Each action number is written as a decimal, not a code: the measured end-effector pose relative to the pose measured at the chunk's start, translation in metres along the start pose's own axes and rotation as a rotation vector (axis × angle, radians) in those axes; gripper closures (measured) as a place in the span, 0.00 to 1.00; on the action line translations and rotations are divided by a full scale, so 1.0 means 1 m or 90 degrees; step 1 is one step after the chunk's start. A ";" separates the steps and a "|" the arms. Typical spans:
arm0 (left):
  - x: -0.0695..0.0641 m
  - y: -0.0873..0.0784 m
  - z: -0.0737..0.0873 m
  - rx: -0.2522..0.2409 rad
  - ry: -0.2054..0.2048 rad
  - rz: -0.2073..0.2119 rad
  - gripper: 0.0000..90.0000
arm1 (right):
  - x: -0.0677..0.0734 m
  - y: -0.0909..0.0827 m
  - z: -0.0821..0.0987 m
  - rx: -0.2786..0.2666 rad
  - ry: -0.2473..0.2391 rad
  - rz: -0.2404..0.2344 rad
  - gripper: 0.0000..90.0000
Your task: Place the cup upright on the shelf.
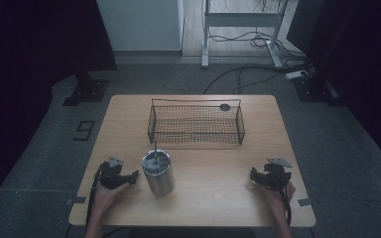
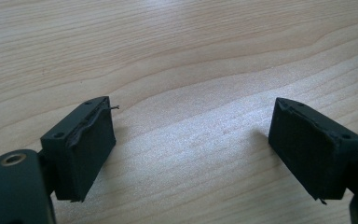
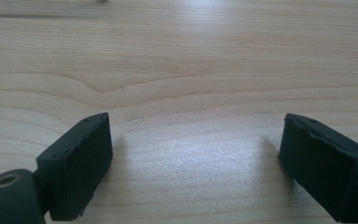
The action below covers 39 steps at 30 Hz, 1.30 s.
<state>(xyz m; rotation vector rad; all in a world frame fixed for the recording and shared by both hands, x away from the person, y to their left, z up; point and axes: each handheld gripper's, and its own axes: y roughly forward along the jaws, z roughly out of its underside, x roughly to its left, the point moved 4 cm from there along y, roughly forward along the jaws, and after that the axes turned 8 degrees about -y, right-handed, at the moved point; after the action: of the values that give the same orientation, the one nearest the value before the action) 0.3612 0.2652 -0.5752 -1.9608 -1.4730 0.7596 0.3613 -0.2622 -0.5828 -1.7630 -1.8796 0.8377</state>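
Black pads, left gripper (image 2: 191, 140): two blocky jaws with matte, rubbery faces stand spread wide over bare wood, with nothing between them. One pad's edge is frayed, and a thin thread curls off it.
Black pads, right gripper (image 3: 196, 149): the same blunt, matte jaws, also spread apart and holding nothing.
Hands: in the high view the left hand (image 1: 104, 196) and right hand (image 1: 278, 193) rest at the near edge, each gripper low over the table and the two well apart.
Steel canister (image 1: 158, 173): a brushed-metal cylinder that stands upright just beside the left gripper's jaws, near the middle of the near half of the table. Its top is open.
Rod (image 1: 155, 148): a thin, dark stick rises from inside the canister. What it belongs to is too small to tell.
Handling, judged: the canister looks rigid and moderately heavy, and its smooth round wall is likely to slip. A squeeze across the middle of the body, jaws level, should hold best. A grip on the rim may tip it.
Wire basket (image 1: 196, 124): a dark, rectangular mesh basket with low walls and thin rod handles sits across the far half of the table. A small dark disc (image 1: 224, 107) sits at its far right corner.
Table (image 1: 213, 183): pale wood-grain laminate, smooth and matte, with rounded corners.
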 end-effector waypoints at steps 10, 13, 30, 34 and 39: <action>-0.002 -0.004 0.001 -0.011 0.003 -0.013 0.15 | -0.001 0.000 0.000 0.001 -0.002 -0.003 0.10; -0.003 -0.007 0.001 -0.018 0.000 -0.009 0.15 | 0.000 0.000 0.000 0.000 -0.001 -0.003 0.10; -0.015 -0.033 0.005 -0.057 -0.049 0.045 0.15 | -0.001 0.000 0.000 -0.002 0.001 -0.003 0.11; -0.018 -0.039 0.005 -0.067 -0.049 0.047 0.14 | -0.001 0.000 0.000 -0.003 0.000 -0.002 0.11; -0.025 -0.044 0.002 -0.072 -0.037 0.054 0.13 | -0.001 0.000 0.000 -0.004 0.001 -0.002 0.11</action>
<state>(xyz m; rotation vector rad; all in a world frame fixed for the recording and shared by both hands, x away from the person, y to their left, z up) 0.3259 0.2519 -0.5416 -2.1143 -1.5038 0.7919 0.3614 -0.2633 -0.5826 -1.7631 -1.8855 0.8312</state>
